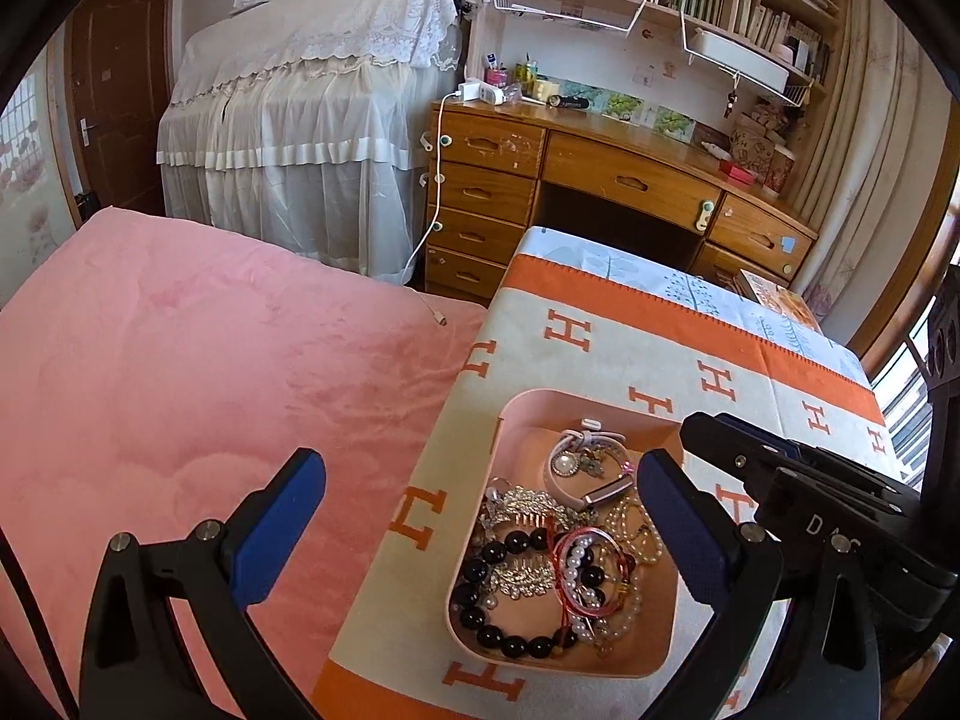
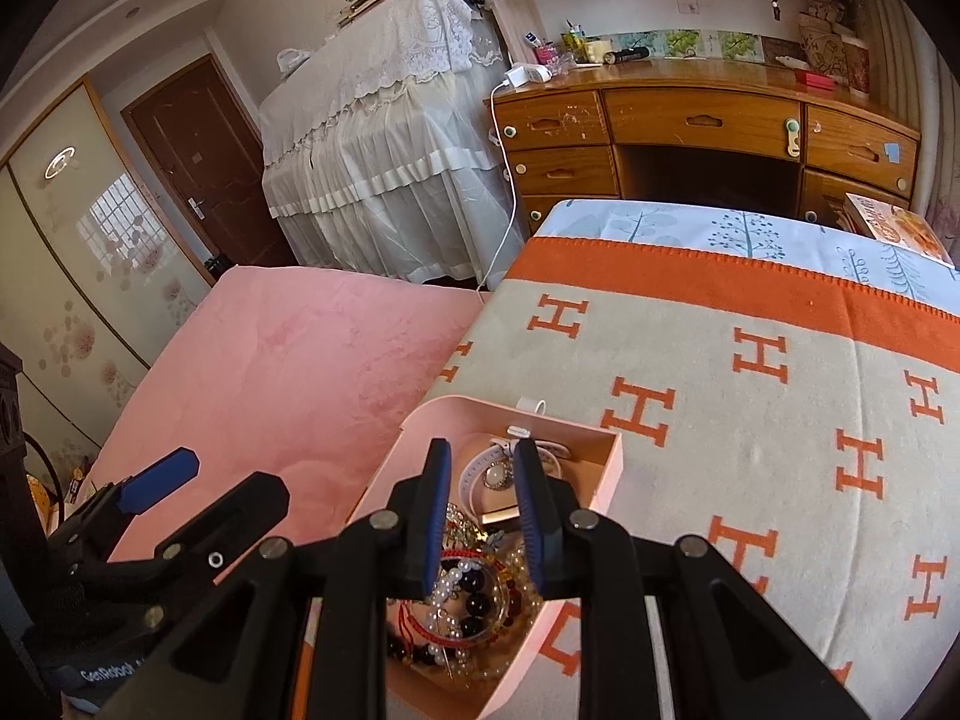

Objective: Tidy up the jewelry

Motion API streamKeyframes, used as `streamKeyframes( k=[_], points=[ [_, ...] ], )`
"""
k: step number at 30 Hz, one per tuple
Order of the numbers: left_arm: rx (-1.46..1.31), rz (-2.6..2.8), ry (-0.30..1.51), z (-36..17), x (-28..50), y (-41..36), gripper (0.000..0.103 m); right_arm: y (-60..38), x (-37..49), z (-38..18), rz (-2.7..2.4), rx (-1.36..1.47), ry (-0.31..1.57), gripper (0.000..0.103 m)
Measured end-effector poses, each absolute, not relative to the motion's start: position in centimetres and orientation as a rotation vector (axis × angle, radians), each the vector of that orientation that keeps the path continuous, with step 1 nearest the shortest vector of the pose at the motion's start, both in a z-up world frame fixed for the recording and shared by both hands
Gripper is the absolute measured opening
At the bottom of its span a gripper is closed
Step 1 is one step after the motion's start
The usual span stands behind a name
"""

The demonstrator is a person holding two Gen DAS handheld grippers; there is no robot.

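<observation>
A pink tray (image 1: 474, 546) heaped with jewelry (image 1: 558, 564) is set on the orange-and-grey blanket (image 1: 690, 360), just beside the pink bed (image 1: 198, 372). The left gripper (image 1: 480, 534) is held wide apart above the tray's near end, nothing between its fingers. The right gripper (image 2: 480, 510) is poised over the tray, narrowly parted; whether anything is pinched cannot be told.
</observation>
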State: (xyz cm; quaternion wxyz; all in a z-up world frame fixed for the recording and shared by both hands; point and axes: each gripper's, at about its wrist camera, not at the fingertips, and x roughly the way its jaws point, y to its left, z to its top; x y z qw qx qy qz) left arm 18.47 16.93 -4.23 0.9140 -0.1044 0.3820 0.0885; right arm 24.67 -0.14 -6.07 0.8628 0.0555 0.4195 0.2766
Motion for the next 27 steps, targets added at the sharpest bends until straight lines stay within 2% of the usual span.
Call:
streamKeyframes(
  k=[16, 27],
  points=[
    [-0.126, -0.034, 0.836, -5.2, 12.2, 6.5, 0.102, -10.4, 15.1, -5.6, 0.412, 0.099, 0.818, 0.022],
    [-0.097, -0.114, 0.739, -4.5, 6.3, -0.7, 0.102, -17.4, 6.7, -5.8, 0.262, 0.159, 0.74, 0.023]
  ],
)
